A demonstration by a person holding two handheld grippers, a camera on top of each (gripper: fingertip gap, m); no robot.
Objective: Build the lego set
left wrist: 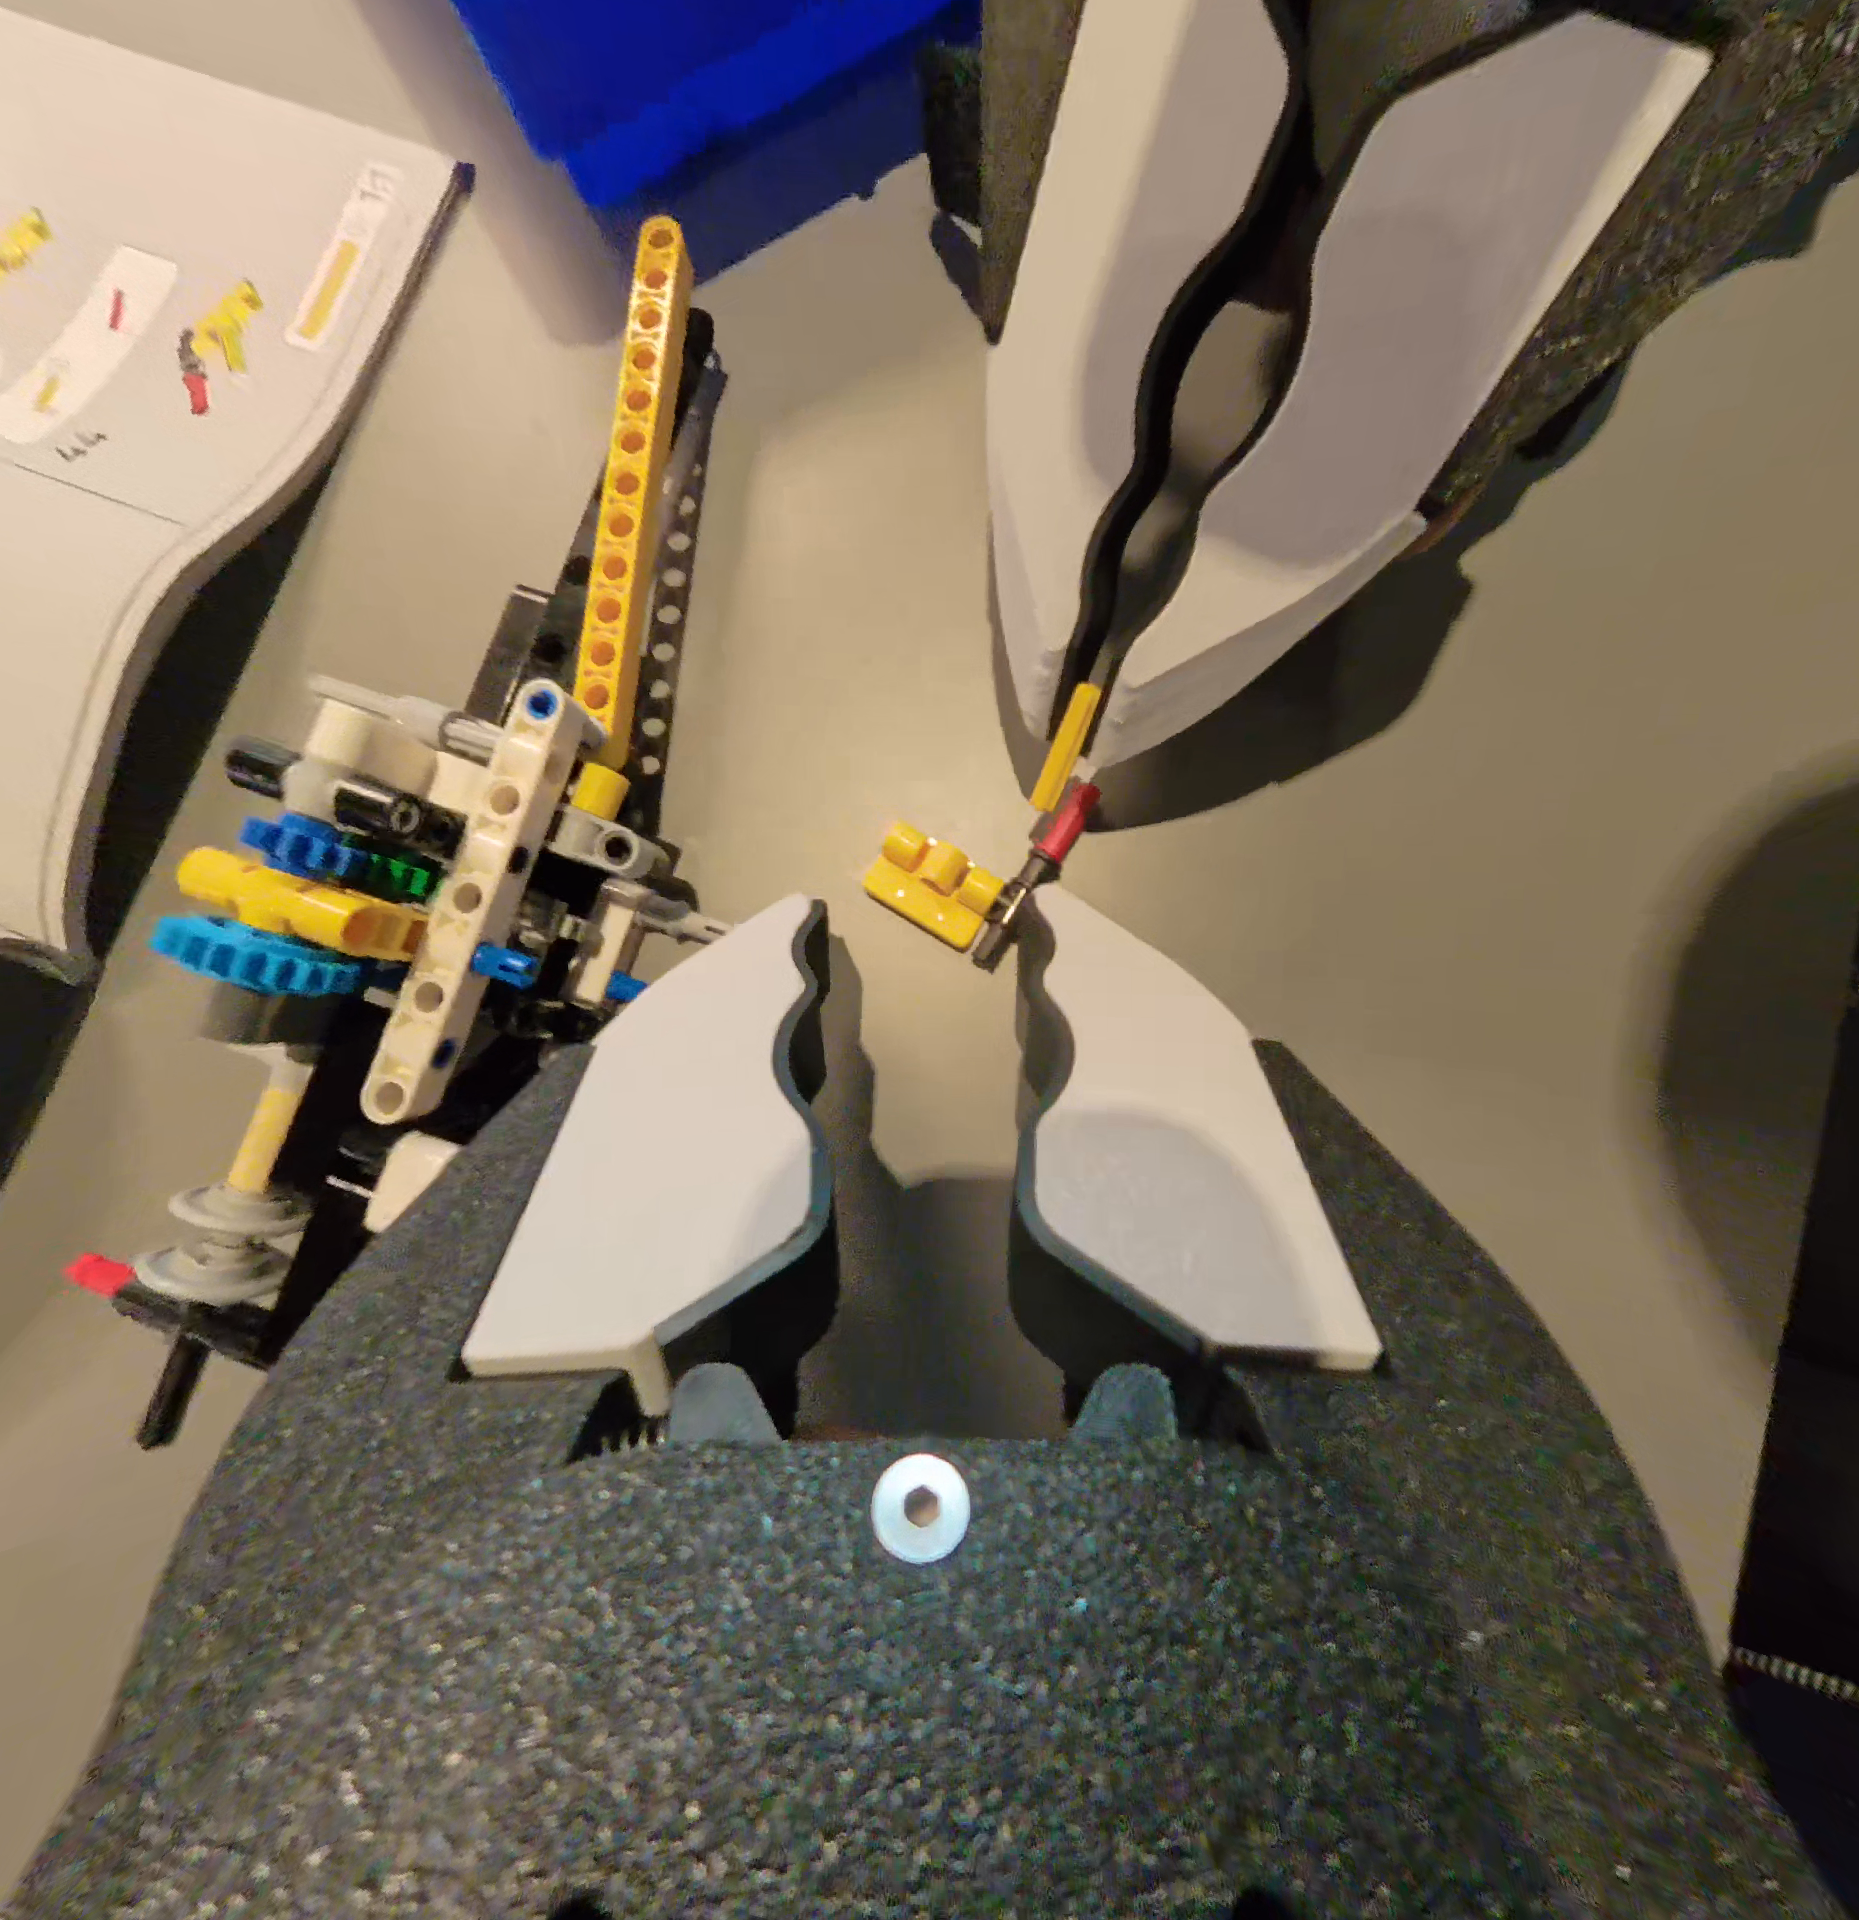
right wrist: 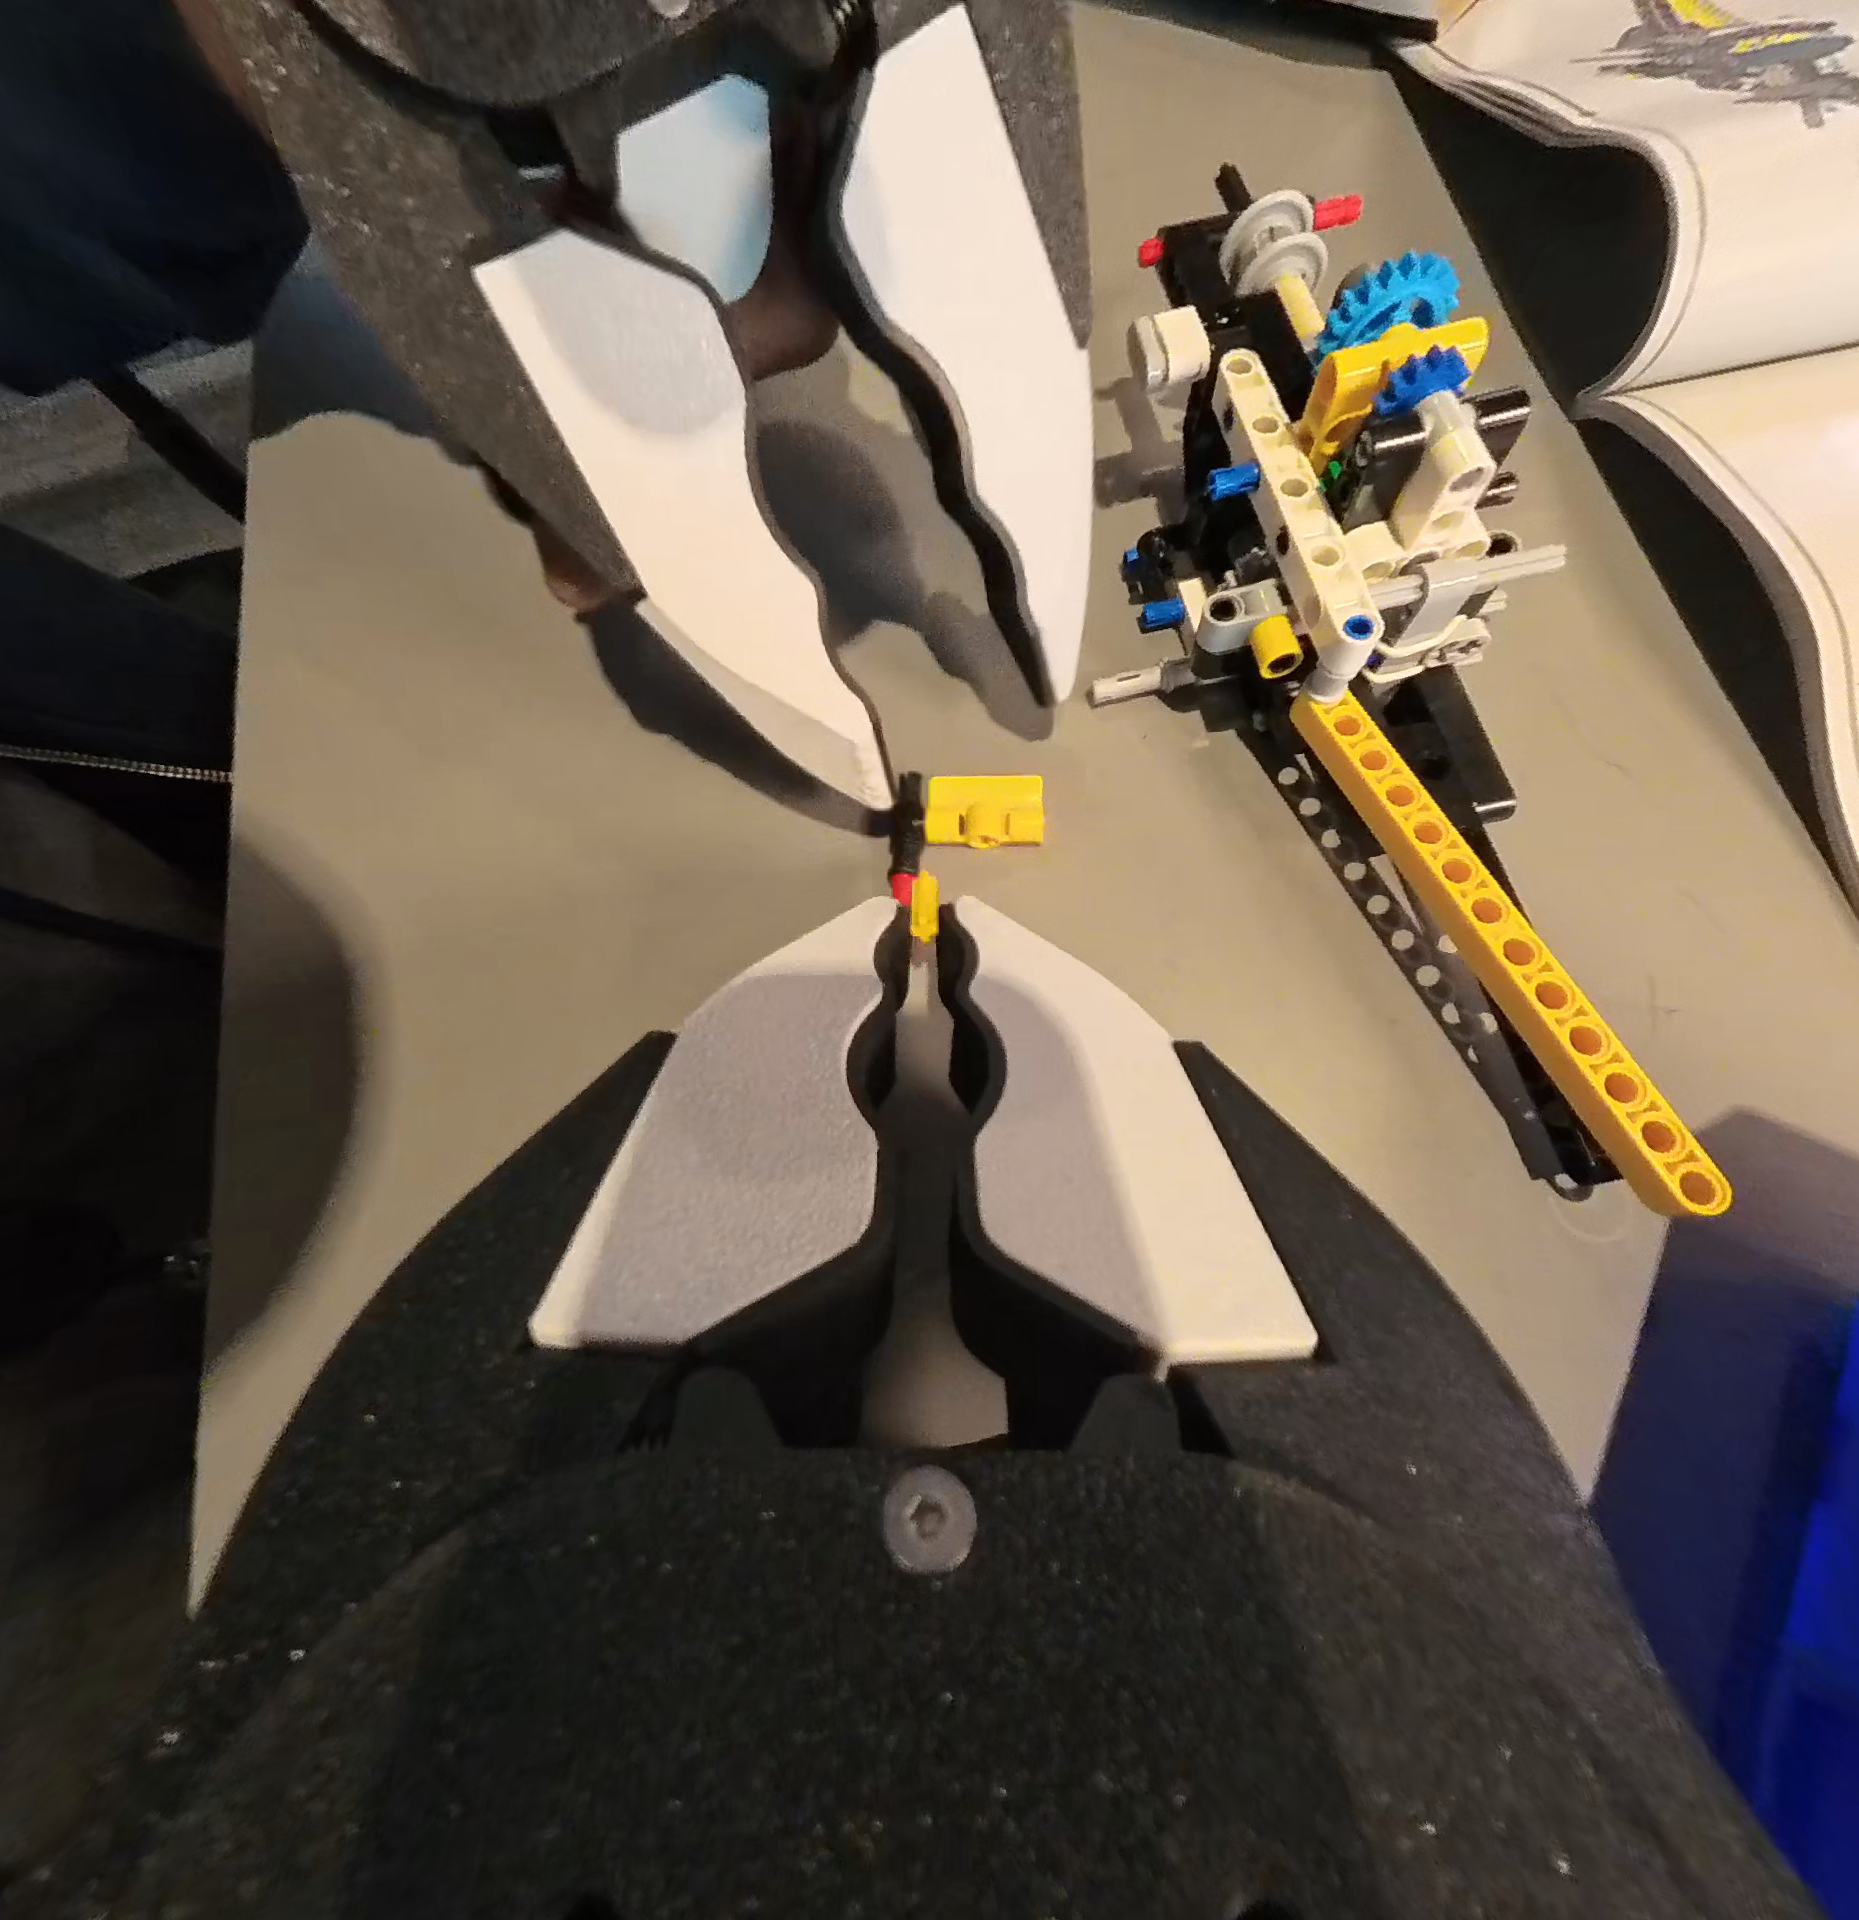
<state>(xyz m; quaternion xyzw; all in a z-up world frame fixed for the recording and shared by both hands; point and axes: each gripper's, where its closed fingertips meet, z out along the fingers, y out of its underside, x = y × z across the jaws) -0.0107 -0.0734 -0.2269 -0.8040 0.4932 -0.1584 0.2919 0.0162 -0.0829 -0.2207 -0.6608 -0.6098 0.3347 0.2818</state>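
A small sub-assembly lies on the grey table between my two grippers: a yellow clip piece [left wrist: 930,883] [right wrist: 982,808] on a black pin [left wrist: 1008,914] [right wrist: 909,805], then a red bush [left wrist: 1068,816] [right wrist: 901,885] and a thin yellow axle [left wrist: 1068,732] [right wrist: 923,914]. My right gripper [right wrist: 923,906] is shut on the yellow axle; in the left wrist view it [left wrist: 1091,719] comes in from the top. My left gripper [left wrist: 920,925] is open around the clip piece, one fingertip against the black pin. It also shows in the right wrist view [right wrist: 961,727].
The main model [left wrist: 468,862] [right wrist: 1351,499], with gears and a long yellow beam [left wrist: 634,468] [right wrist: 1507,945], lies beside the grippers. An open instruction booklet [left wrist: 125,312] [right wrist: 1735,260] lies past it. A blue bin [left wrist: 717,94] [right wrist: 1818,1558] stands at the table's edge.
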